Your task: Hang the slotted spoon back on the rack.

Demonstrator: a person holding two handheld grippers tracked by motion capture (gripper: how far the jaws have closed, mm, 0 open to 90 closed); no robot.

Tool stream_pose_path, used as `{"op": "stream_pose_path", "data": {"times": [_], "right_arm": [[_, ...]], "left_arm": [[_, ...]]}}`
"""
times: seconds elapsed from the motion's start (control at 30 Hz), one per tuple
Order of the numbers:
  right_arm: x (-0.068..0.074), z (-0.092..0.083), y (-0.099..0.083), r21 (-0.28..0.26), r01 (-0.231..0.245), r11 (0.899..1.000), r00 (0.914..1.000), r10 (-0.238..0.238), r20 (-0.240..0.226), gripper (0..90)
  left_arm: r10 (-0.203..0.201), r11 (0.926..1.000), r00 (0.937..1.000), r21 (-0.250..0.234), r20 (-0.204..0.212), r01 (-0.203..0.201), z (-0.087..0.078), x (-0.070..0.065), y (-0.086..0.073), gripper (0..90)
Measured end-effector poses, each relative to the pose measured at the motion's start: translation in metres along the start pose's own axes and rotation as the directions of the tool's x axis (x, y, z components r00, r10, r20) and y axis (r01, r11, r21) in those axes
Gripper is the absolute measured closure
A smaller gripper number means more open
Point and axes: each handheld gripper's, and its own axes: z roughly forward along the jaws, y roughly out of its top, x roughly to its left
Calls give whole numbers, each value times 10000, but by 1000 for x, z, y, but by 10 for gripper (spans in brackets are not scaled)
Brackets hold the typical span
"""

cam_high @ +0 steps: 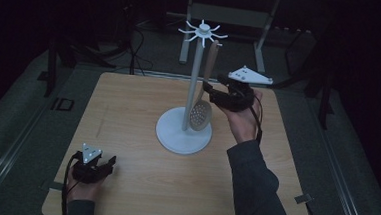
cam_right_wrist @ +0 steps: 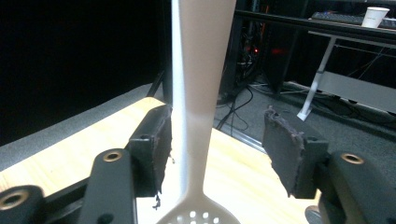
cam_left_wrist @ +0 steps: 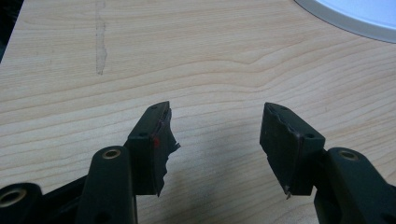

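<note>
A white hook stand (cam_high: 195, 78) rises from a round base (cam_high: 174, 139) at the middle of the wooden table. A pale slotted spoon (cam_high: 201, 114) hangs from one of its top hooks, perforated head down beside the pole. My right gripper (cam_high: 210, 88) reaches in from the right at the spoon's handle. In the right gripper view the handle (cam_right_wrist: 198, 70) stands between the open jaws of the right gripper (cam_right_wrist: 217, 116). It is close against the left pad (cam_right_wrist: 161, 144) and clear of the right one. My left gripper (cam_high: 109, 163) rests open at the table's front left, with only bare wood between the left gripper's (cam_left_wrist: 215, 135) fingers.
The stand's base edge (cam_left_wrist: 345, 16) shows at the far right of the left gripper view, and a faint streak (cam_left_wrist: 100, 44) marks the wood. Behind the table are dark floor, cables and a metal desk frame (cam_high: 229, 14). A paper cup (cam_right_wrist: 375, 16) sits on a far desk.
</note>
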Motion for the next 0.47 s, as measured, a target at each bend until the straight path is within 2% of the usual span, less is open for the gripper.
{"op": "stream_pose_path", "data": {"times": [0.23,0.47], "right_arm": [[1,-2,-12,461,46,9989,9999,-50,91,389],[-3,-10,-39,1146,13,9934,9998,-36,199,381]], "left_arm": [[50,10000,10000,46,10,-50,1,-1,0,438],[51,10000,10000,37,22,-51,2,-2,1,438]]}}
